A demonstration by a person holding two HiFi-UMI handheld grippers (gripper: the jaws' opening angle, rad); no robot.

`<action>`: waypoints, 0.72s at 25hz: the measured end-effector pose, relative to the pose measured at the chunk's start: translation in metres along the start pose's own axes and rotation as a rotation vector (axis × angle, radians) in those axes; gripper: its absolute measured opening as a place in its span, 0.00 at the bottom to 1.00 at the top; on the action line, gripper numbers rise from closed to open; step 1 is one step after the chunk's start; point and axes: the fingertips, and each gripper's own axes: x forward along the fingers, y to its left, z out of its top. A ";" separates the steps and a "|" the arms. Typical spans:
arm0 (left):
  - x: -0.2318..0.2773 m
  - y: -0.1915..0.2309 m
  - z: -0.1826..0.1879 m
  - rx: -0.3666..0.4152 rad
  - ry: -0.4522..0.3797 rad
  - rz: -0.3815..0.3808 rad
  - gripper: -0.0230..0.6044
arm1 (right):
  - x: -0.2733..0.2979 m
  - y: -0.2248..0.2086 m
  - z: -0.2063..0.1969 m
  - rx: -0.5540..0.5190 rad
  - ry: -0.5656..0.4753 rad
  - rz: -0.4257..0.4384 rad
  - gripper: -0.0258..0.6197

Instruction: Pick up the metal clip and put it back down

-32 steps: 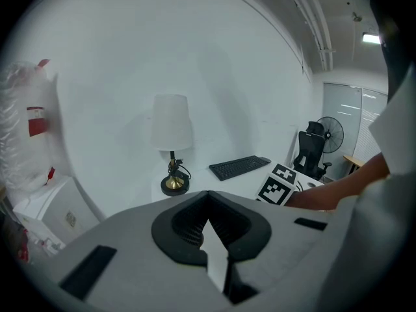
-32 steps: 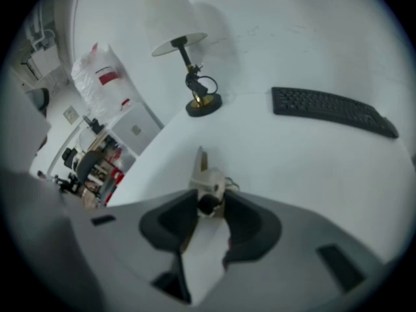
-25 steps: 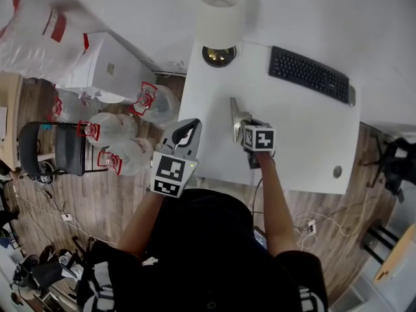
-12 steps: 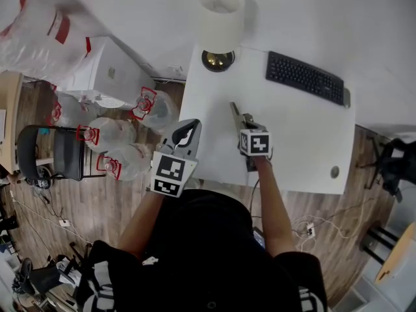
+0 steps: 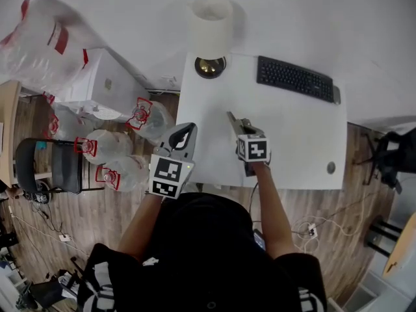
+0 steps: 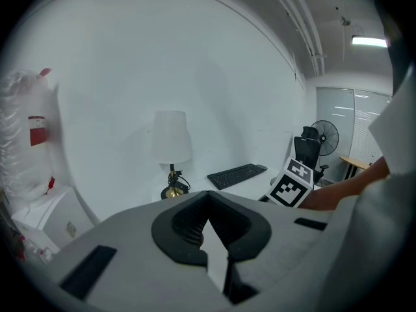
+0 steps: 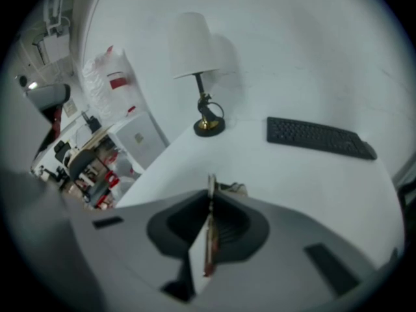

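The metal clip [image 7: 209,183] is a thin silvery strip standing on edge, pinched between the jaws of my right gripper [image 7: 211,199]. In the head view my right gripper [image 5: 233,121] hangs a little above the left half of the white desk [image 5: 299,148], pointing steeply down; the clip is too small to make out there. My left gripper [image 5: 185,134] is held off the desk's left edge, above the floor. In the left gripper view its jaws [image 6: 208,197] meet at the tips with nothing between them.
A lamp with a white shade [image 5: 211,25] stands at the desk's far left corner and a black keyboard [image 5: 294,78] lies along the back. A small round disc [image 5: 331,168] lies near the right front. Water bottles [image 5: 110,145], a white cabinet [image 5: 104,77] and a chair [image 5: 58,168] stand left of the desk.
The right gripper's jaws have closed together and the gripper has lifted a little off the desk. The left gripper has stayed where it was.
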 end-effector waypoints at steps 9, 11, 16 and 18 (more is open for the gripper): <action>-0.002 -0.006 0.023 0.033 -0.054 -0.036 0.07 | -0.060 0.005 0.038 -0.035 -0.157 -0.064 0.11; -0.003 -0.007 0.029 0.043 -0.069 -0.040 0.07 | -0.078 0.006 0.052 -0.035 -0.201 -0.071 0.11; -0.008 -0.003 0.042 0.065 -0.096 -0.029 0.07 | -0.124 0.011 0.084 -0.055 -0.313 -0.085 0.11; -0.012 -0.001 0.048 0.073 -0.109 -0.025 0.07 | -0.141 0.013 0.096 -0.056 -0.360 -0.089 0.11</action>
